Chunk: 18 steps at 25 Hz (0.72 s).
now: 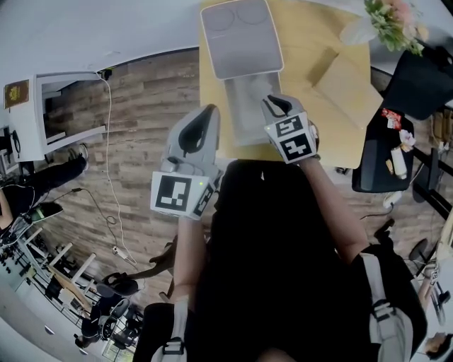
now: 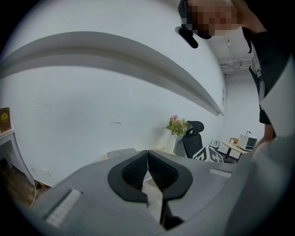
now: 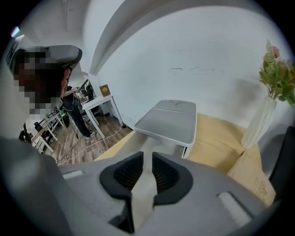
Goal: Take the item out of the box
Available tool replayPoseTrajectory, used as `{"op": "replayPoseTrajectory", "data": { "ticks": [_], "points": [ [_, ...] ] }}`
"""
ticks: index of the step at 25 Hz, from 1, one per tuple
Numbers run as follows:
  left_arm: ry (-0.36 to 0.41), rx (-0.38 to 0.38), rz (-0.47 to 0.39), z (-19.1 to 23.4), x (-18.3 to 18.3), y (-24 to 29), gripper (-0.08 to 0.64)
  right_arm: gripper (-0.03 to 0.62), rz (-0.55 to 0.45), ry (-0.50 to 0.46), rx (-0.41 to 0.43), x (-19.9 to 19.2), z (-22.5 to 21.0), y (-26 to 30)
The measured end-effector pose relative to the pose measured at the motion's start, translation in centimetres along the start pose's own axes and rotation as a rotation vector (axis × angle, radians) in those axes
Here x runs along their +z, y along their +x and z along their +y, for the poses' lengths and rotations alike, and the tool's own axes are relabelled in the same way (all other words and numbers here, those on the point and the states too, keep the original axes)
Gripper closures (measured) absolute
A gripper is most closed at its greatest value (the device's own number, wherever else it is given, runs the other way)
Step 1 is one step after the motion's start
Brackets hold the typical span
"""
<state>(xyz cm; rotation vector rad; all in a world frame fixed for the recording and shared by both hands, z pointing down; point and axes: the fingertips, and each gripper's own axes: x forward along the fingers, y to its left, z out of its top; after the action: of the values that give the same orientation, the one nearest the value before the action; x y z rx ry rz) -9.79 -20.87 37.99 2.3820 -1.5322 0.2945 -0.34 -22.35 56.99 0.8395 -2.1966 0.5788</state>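
wood-plank floor runs under you on the left, and a pale wooden desk stands ahead against a white wall. on the desk sits the grey box, its lid raised at the far side so the inside is open to you. what lies inside looks pale, and the head view does not show it clearly enough to say what the item is. nothing has been lifted out in either gripper.

your right gripper hangs over the near right part of the box, pointing down and forward. its own view shows the jaws standing a little apart, with a narrow gap between the ribbed black pads. nothing is between them, and only the box and the desk show through the gap. it touches nothing that you can see.

your left gripper is just left of the box, at the desk's left edge and apart from the box wall. in its own view the pads meet at their tips, so the jaws are closed with nothing held.

beyond the box a flat piece of cardboard lies on the desk, with a vase of flowers at the far right corner and a black office chair beside it.
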Motion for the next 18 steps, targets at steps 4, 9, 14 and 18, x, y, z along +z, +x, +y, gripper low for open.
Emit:
{"op": "replayPoseTrajectory", "data": {
  "ticks": [4,9,14,18],
  "points": [
    [-0.004,0.017,0.006,0.1,-0.3,0.4,0.549,0.514,0.038,0.02,-0.011,-0.9,-0.4,1.5],
    [-0.007,0.023,0.02,0.0,-0.7,0.9,0.549,0.466,0.077,0.019,-0.04,-1.5,-1.4,3.2],
    [-0.021,0.032,0.035,0.3,-1.2,1.4,0.549,0.431,0.104,0.002,-0.083,-1.4,-2.1,4.5],
    [-0.028,0.042,0.036,0.7,-1.5,1.4,0.549,0.399,0.12,-0.012,-0.115,-1.6,-2.2,5.7]
  ]
}}
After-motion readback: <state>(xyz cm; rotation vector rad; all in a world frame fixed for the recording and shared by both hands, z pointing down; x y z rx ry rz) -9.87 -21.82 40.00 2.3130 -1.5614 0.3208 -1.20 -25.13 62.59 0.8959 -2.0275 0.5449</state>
